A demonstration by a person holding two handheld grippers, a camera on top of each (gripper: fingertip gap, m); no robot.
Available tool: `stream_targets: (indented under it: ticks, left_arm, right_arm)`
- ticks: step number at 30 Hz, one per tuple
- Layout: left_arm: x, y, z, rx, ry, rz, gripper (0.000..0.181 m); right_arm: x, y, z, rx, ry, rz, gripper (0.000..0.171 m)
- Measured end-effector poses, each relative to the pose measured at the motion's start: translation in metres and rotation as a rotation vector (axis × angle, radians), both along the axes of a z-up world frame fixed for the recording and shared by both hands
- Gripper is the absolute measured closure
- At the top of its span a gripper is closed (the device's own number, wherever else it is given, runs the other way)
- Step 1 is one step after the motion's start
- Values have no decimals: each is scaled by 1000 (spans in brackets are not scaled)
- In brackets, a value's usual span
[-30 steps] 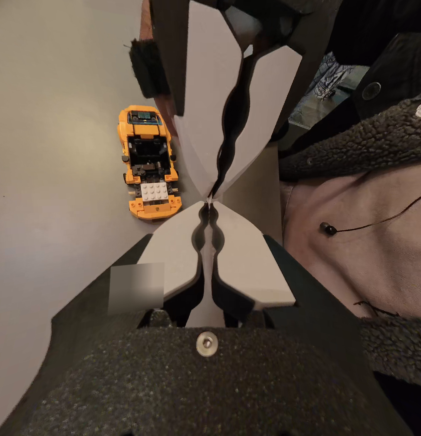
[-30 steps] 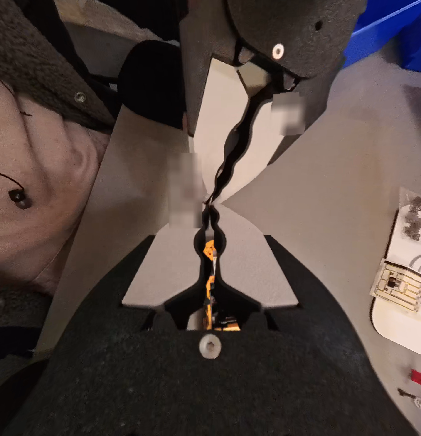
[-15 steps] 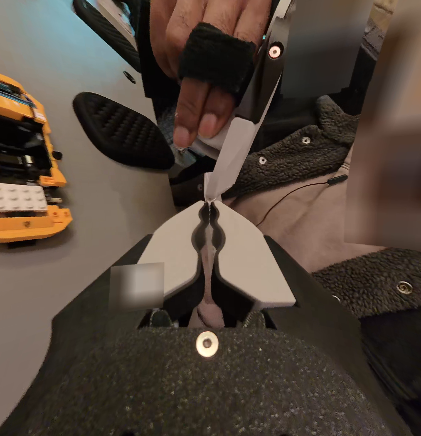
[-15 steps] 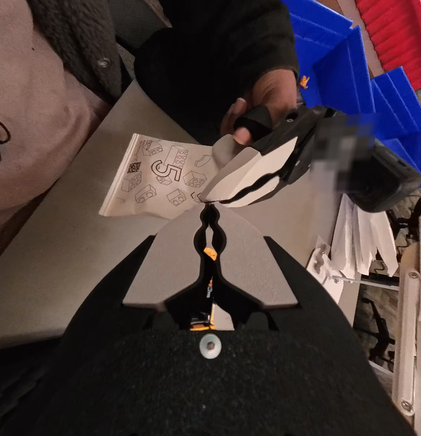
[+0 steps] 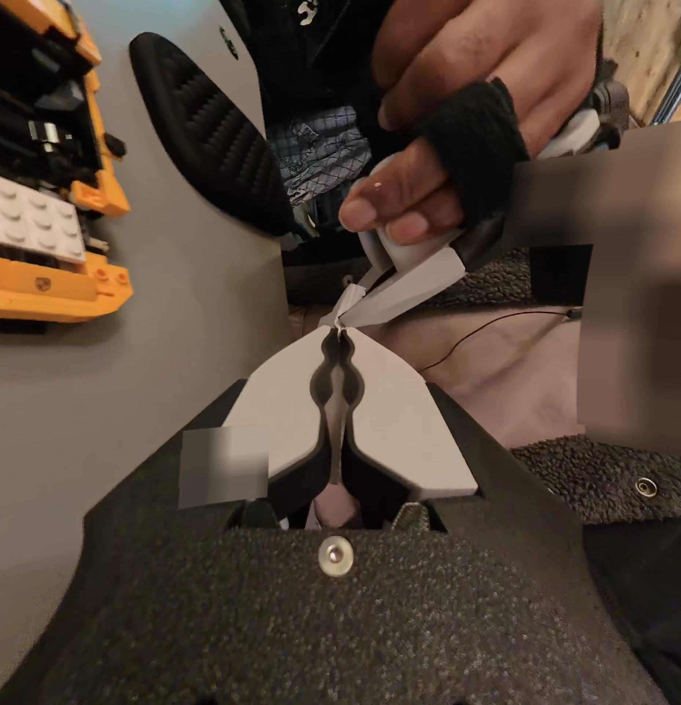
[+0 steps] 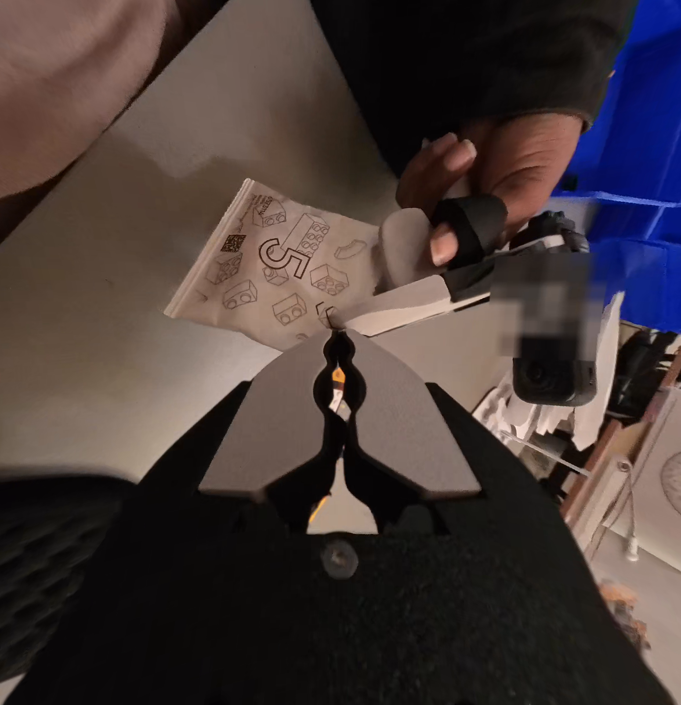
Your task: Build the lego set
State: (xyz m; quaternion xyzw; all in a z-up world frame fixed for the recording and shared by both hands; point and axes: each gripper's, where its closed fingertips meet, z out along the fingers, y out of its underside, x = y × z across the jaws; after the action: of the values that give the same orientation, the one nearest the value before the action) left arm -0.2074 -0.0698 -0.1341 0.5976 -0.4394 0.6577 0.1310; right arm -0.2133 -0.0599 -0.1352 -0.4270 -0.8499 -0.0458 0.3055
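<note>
Right now both of your grippers meet tip to tip above the plain grey tabletop (image 6: 83, 381), each pinching the same white paper parts bag printed with brick outlines (image 6: 277, 263). Your left gripper (image 5: 338, 332) has its pale grey fingers (image 5: 289, 400) pressed together, with only a crumpled corner of the bag caught at the very tips. In the left wrist view your right gripper comes in from about two o'clock, also pinched tight on that corner, and your right hand (image 5: 461, 126) wraps its handle with a black fabric band (image 5: 476, 141) around one finger.

From the right wrist view, your right gripper (image 6: 337, 333) is closed on the bag's lower edge, and the rest of the bag fans out toward eleven o'clock, lifted off the table. Your left gripper enters there from about three o'clock, nipping the same edge, with your left hand (image 6: 495, 183) behind it.

At nine to ten o'clock in the left wrist view sits the partly built orange toy brick car (image 5: 52, 213), resting on the tabletop with a white studded plate (image 5: 30, 221) on top, well apart from the bag. Blue plastic bins (image 6: 644, 152) stand at one to two o'clock in the right wrist view.
</note>
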Motion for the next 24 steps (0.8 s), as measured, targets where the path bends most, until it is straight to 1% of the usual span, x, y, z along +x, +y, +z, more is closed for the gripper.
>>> stream_targets:
  ticks: [5, 10, 18, 20, 24]
  left_arm:
    - [3, 7, -16, 0, 59, -12, 181]
    - [2, 9, -29, 11, 104, -29, 181]
    - [1, 7, -38, -14, 127, -41, 181]
    - [1, 5, -36, 17, 122, -39, 181]
    - [-1, 13, -27, 168, 92, 23, 181]
  right_arm:
    - [4, 8, -16, 70, -80, 9, 171]
    - [4, 9, -29, 88, -96, 12, 171]
    - [3, 8, -37, 106, -91, 4, 171]
    - [3, 5, -36, 43, -48, -18, 171]
    - [3, 11, -25, -67, 59, -87, 171]
